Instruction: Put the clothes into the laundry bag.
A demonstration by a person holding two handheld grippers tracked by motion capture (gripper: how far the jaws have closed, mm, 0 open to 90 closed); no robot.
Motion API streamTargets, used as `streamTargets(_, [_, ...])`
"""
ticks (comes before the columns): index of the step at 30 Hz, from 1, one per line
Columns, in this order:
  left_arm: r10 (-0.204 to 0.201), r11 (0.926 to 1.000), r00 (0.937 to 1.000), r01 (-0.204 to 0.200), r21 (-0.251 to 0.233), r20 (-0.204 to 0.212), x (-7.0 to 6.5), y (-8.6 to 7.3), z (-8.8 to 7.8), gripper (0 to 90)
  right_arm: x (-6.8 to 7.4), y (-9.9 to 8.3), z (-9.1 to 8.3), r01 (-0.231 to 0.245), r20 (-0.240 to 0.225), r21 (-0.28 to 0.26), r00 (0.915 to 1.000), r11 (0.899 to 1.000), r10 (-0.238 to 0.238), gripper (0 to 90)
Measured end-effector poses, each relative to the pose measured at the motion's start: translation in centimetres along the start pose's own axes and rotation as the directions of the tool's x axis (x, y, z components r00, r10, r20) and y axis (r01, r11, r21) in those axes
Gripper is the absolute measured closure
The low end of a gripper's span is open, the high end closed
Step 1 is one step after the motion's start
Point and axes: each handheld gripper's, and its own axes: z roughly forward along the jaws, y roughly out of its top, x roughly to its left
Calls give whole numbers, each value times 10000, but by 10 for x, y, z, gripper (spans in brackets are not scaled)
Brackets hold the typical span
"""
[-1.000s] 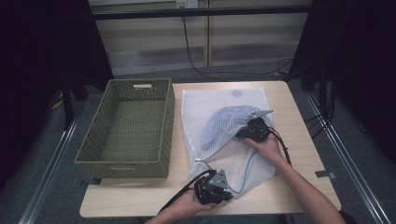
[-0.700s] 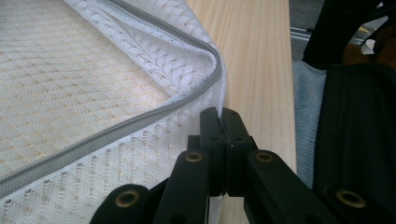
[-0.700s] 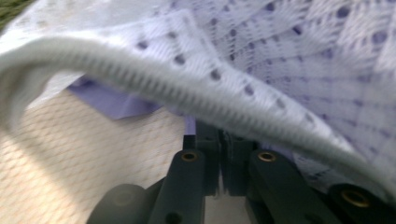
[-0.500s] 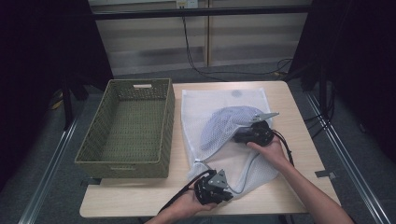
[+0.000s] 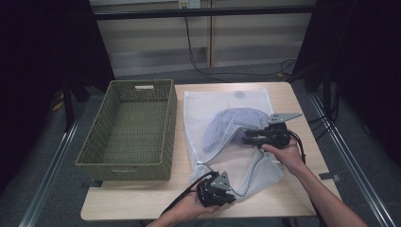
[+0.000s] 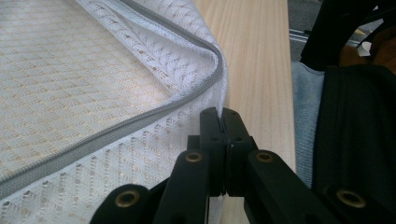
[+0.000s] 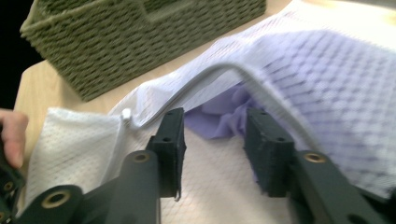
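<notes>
A white mesh laundry bag lies on the wooden table with a purple garment inside it. My left gripper holds the bag's front corner; in the left gripper view the jaws are shut on the mesh just below the grey zipper. My right gripper hovers at the bag's right side, pointing left. Its jaws have just been opening and stand apart. The purple garment shows between them under the zipper edge, with no pad pressing on it.
An empty green wicker basket stands left of the bag, its corner near the bag's opening. Cables trail from both grippers over the table's front edge. A fingertip of the left hand shows at the left.
My right gripper's jaws went from shut to apart, and the gripper drew back a little to the right and up. The left gripper and the bag's front corner stayed put.
</notes>
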Motion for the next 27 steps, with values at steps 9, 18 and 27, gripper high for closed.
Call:
streamTargets(9, [34,10000,10000,-34,24,6,0,0,0,890,-9,14,-6,-39,526,-480,9986,9988,65,435])
streamTargets(18, [-162,9998,9997,164,-90,182,2,-1,0,890,-20,11,15,-227,572,122,9981,9997,220,469])
streamTargets(27, [-74,9999,10000,74,71,-3,0,0,-1,888,-19,8,22,-103,821,453,9966,9989,65,882])
